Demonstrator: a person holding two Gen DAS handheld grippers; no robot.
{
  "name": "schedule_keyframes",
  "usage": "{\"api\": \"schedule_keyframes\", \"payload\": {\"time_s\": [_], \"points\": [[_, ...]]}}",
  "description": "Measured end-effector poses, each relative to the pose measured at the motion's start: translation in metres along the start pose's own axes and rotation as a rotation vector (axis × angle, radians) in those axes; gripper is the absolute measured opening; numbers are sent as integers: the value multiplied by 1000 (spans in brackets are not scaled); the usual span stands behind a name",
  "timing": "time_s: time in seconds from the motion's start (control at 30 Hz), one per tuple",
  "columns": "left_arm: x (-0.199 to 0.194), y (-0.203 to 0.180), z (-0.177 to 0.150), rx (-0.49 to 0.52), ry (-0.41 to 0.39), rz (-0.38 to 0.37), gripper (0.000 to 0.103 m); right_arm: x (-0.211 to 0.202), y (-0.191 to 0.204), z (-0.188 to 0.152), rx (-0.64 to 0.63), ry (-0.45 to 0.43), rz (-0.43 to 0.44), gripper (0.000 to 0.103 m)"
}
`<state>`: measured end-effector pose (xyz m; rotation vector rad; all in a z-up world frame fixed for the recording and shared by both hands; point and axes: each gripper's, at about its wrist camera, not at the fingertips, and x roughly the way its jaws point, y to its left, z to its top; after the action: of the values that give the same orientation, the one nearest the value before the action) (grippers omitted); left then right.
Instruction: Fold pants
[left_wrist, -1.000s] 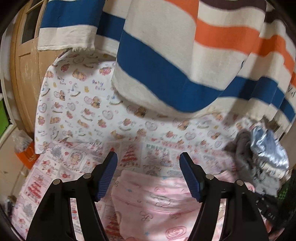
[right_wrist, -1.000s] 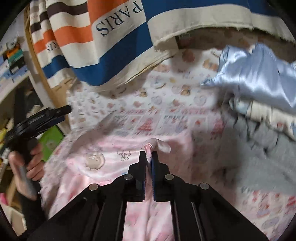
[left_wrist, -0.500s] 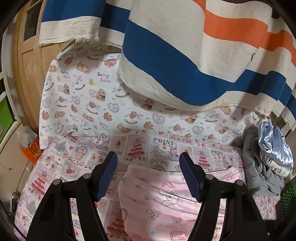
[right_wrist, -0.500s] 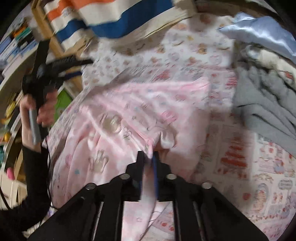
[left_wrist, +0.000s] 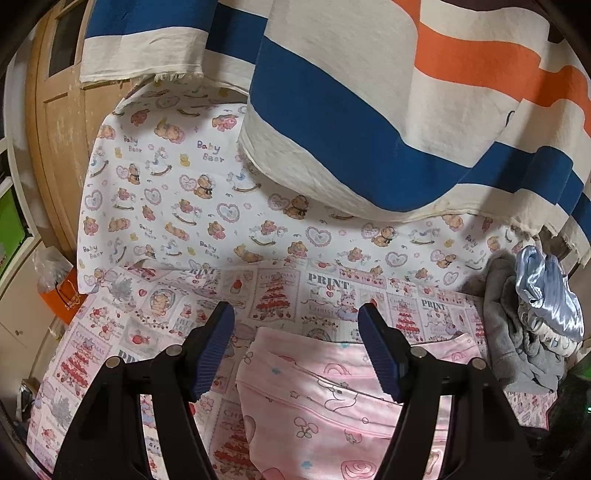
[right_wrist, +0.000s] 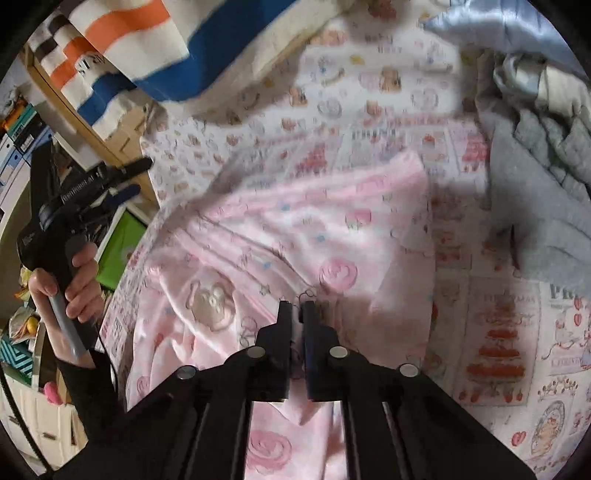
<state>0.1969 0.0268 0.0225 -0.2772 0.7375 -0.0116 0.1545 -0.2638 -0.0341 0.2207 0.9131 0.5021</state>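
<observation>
The pink printed pants (left_wrist: 332, 406) lay spread across the lower centre of the left wrist view, on a patterned sheet (left_wrist: 280, 291) covering the work surface, their upper hem running level just below the blue pads of the left gripper (left_wrist: 296, 334), whose jaws stood wide apart with nothing between them. In the right wrist view the right gripper (right_wrist: 297, 312) at lower centre had its jaws drawn nearly together, pinching a fold of the pants (right_wrist: 295, 236), whose far corner pointed toward the upper right of the frame. A person's hand (right_wrist: 70, 280) held the left gripper (right_wrist: 129, 177) at the left edge, clear of the fabric. A striped blanket (left_wrist: 369, 110) hung over the top of the left wrist view, and a grey garment (left_wrist: 517, 347) with a pale blue satin piece (left_wrist: 546, 291) crowded the right edge, leaving bare sheet open above and left of the pants.
</observation>
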Motion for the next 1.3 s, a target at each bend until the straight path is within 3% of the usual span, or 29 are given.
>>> {"api": "schedule_keyframes", "payload": {"time_s": [0.1,0.17,0.33,0.4,0.5,0.57,0.63,0.73,0.87,1.1,1.3], "points": [[0,-1,-1,4,0,-5,68,-27,18,-3,-120,-176,-23,5],[-1,-2,-1,7,-3,-6,68,-36,28,-4,-187,-221,-45,5],[1,-3,-1,10,4,-2,68,-6,14,-5,-129,0,-104,6],[1,-2,-2,8,6,-1,68,3,2,-9,-81,55,-94,13],[1,-1,-2,3,8,-6,68,1,-9,-12,-24,66,-37,23],[1,0,-1,2,11,-8,68,-2,-9,-16,-21,78,-1,44],[2,-1,-1,5,14,-5,68,-7,-2,-24,-68,91,11,50],[2,-1,-1,7,16,-4,68,-12,11,-37,-161,100,-33,50],[2,-2,-2,6,11,-4,68,-18,10,-40,-145,89,-2,50],[7,-1,-2,11,31,13,68,-3,-24,-6,87,62,164,50],[8,2,-2,3,34,14,68,24,-40,4,209,111,197,50]]}}
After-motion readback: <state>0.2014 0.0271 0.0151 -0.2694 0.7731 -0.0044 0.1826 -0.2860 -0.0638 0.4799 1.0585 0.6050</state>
